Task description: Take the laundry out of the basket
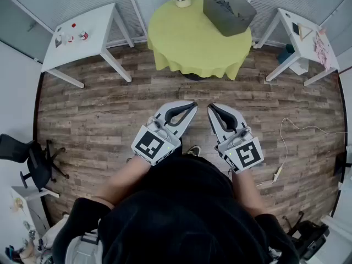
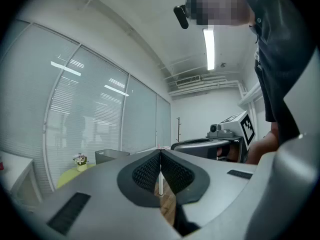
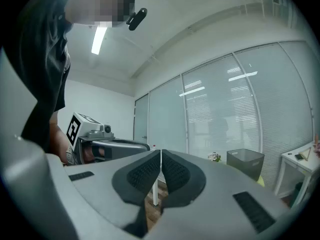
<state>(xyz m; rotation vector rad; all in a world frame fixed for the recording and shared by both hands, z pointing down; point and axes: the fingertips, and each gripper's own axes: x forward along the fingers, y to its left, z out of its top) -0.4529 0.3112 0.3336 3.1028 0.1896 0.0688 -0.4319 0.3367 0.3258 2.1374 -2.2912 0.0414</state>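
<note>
Yellow-green table (image 1: pixel 184 45) bears basket (image 1: pixel 228 10), well beyond right claw (image 1: pixel 211 108).

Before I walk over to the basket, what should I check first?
1. Left tongs empty: ok, shut on nothing.
2. Right tongs empty: ok, shut on nothing.
3. Tongs open for a grasp: not ok, both shut.
4. Grey basket on the green table: ok.
5. Laundry in the basket: ok, dark cloth shows inside.
6. Basket within reach: not ok, wood floor lies between.
</note>
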